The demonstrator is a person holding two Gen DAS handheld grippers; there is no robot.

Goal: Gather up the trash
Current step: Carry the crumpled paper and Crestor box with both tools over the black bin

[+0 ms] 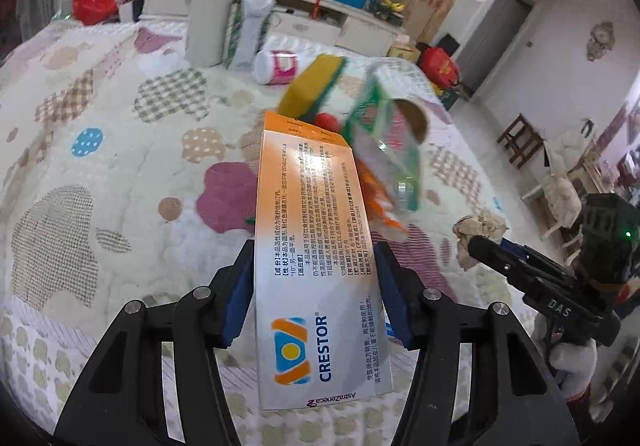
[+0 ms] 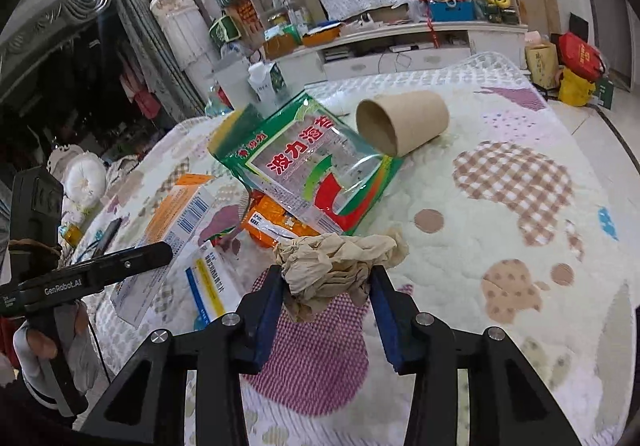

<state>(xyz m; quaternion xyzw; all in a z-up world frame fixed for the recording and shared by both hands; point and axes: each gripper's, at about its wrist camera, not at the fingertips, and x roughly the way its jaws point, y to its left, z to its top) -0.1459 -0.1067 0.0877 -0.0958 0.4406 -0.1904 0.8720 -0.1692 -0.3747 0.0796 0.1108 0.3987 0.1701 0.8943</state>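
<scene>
My left gripper [image 1: 314, 248] is shut on an orange and white Crestor medicine box [image 1: 316, 266]; the blue pads press on its two long sides and the box stands up between them. My right gripper [image 2: 326, 274] is shut on a crumpled beige paper tissue [image 2: 340, 258], held just above the quilt. In the left wrist view the tissue [image 1: 480, 226] shows at the tip of the right gripper [image 1: 486, 246]. More trash lies ahead on the bed: a green seaweed snack bag [image 2: 316, 166], a cardboard tube [image 2: 404, 118], an orange packet [image 2: 276, 222] and a white and blue box [image 2: 208, 286].
Everything lies on a patterned quilt [image 2: 500, 206] over a bed. A yellow and green sponge [image 1: 316, 86] and a pink tub [image 1: 276, 66] lie further back. A low white cabinet [image 2: 400, 46] crowded with items stands beyond the bed. A person's gloved hand [image 2: 36, 346] holds the left gripper's handle.
</scene>
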